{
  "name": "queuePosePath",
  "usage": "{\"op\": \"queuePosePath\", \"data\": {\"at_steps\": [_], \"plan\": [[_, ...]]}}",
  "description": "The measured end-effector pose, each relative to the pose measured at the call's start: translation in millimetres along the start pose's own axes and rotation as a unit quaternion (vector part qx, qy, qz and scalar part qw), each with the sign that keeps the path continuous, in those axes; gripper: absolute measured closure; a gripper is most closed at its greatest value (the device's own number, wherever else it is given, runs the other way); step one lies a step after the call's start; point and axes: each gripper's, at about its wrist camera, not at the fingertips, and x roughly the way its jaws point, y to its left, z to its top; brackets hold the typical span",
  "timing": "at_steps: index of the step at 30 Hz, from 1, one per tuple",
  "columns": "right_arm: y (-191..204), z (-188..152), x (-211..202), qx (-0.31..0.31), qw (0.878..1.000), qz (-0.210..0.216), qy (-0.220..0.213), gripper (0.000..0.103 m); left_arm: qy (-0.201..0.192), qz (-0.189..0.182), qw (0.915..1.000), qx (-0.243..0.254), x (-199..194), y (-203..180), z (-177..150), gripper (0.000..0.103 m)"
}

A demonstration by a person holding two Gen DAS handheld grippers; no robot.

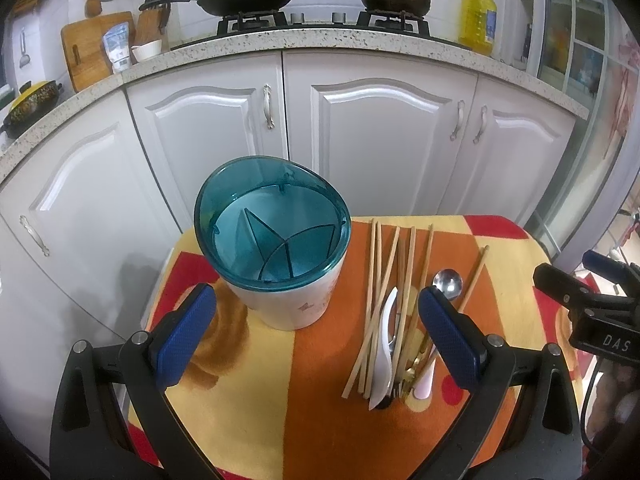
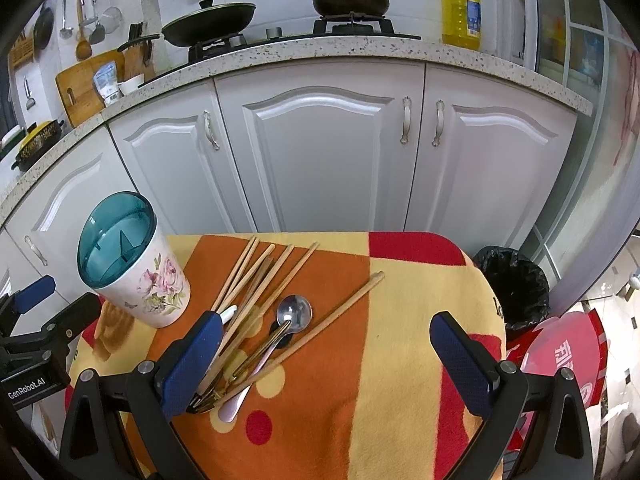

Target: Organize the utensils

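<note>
Utensils (image 2: 256, 336) sit in a loose pile on the blanket-covered table (image 2: 400, 400), mid-surface: wooden chopsticks (image 1: 384, 280) fanned out, one stray chopstick (image 2: 332, 320) angled off to the right, a metal spoon (image 2: 294, 312) bowl-up, a white spoon (image 1: 384, 344), and some gold-toned handles I can't identify. Holder cup (image 1: 280, 264), teal divided insert, floral white body, stands upright left of the pile, apart from it, with nothing inside as far as I can see. My left gripper (image 1: 316, 336) has its jaws wide apart, gripping nothing, with cup and pile ahead between the fingers. My right gripper (image 2: 332, 364) likewise has jaws apart and nothing in them, its left finger over the pile's near end.
</note>
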Motion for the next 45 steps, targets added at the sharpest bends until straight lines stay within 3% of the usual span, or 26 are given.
{"op": "queuePosePath", "data": {"at_steps": [45], "plan": [[-3,-5,10,-0.004,1.0,0.0,0.015,0.0,0.018,0.002,0.9998,0.003,9,-2,-9,0.001]]}}
